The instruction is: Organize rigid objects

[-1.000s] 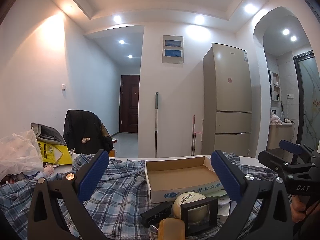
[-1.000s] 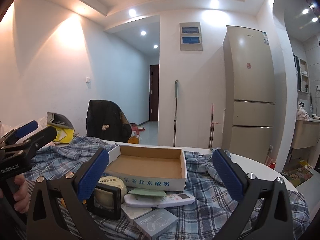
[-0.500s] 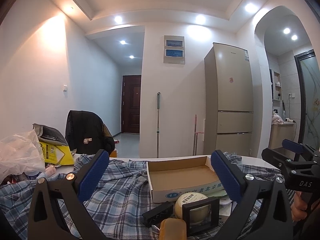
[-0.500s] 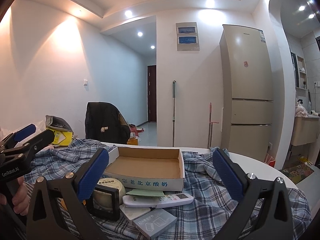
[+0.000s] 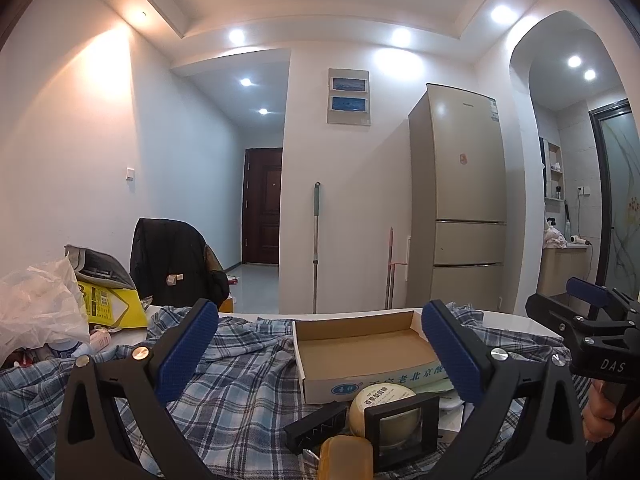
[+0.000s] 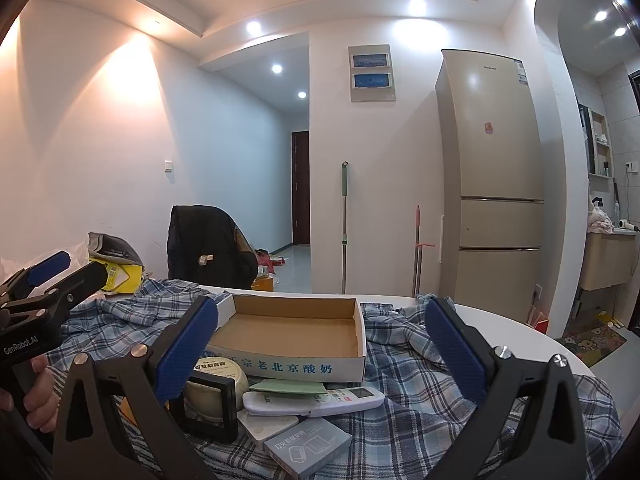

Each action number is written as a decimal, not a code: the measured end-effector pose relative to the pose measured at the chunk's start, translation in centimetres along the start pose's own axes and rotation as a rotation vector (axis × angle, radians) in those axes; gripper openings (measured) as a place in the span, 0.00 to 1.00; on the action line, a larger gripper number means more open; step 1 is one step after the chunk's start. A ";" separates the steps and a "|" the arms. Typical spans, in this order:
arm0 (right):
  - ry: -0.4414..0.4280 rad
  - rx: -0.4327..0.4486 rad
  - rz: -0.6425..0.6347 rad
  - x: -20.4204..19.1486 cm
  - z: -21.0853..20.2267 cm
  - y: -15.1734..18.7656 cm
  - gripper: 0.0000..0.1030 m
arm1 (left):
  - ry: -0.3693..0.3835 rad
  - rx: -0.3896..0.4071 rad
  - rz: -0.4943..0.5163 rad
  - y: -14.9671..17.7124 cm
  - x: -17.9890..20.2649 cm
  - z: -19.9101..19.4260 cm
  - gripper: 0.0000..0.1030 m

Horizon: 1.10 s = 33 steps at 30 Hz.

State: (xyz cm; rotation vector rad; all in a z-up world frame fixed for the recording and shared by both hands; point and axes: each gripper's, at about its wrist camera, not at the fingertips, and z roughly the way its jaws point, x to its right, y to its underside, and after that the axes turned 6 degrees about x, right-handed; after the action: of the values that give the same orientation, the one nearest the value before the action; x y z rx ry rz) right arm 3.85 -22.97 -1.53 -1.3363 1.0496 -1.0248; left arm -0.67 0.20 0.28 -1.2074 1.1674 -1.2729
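Shallow cardboard box [image 6: 296, 330], open-topped and bare inside, lying on a blue plaid cloth [image 6: 404, 364] that covers the white table [image 6: 516, 334]. Against its near wall, a cluster of rigid objects: a round cream tin [image 6: 218, 380] with a small black frame [image 6: 210, 410] standing in front of it; a white remote control [image 6: 316, 400] lying flat over a green card [image 6: 290, 387]; a grey carton [image 6: 308, 450] nearest the camera, beside a white block [image 6: 266, 426]. In the left wrist view, a black bar [image 5: 316, 426] and an amber block [image 5: 346, 456] lie just beside the tin. Left tool [image 5: 320, 348] and right tool [image 6: 322, 346]: blue-padded fingers spread wide, nothing between them, both poised above the cluster and apart from it. Background: refrigerator [image 6: 492, 184], dark jacket over a chair [image 6: 208, 248], yellow bag [image 5: 108, 306] and white plastic bag [image 5: 38, 312] at the table's left end.
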 end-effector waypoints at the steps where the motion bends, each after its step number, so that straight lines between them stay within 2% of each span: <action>1: 0.000 0.000 0.000 0.0 0.0 0.0 1.00 | 0.000 0.000 -0.001 0.0 0.0 0.0 1.00; 21: 0.001 -0.008 0.002 0.0 0.1 0.0 1.00 | -0.001 -0.011 -0.002 0.0 -0.2 0.2 1.00; 25: 0.053 -0.023 -0.001 0.1 0.4 0.1 1.00 | -0.003 -0.021 -0.009 0.0 -0.4 0.5 1.00; 31: 0.059 -0.045 0.017 0.6 0.7 0.2 1.00 | -0.002 -0.013 0.018 0.0 0.3 0.6 1.00; 33: 0.092 -0.055 0.002 0.4 0.9 0.3 1.00 | 0.001 -0.015 0.022 0.1 0.4 0.6 1.00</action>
State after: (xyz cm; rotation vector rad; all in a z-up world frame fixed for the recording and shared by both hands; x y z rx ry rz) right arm 4.78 -23.17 -1.82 -1.3424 1.1544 -1.0709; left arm -0.02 -0.22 0.19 -1.2015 1.1903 -1.2502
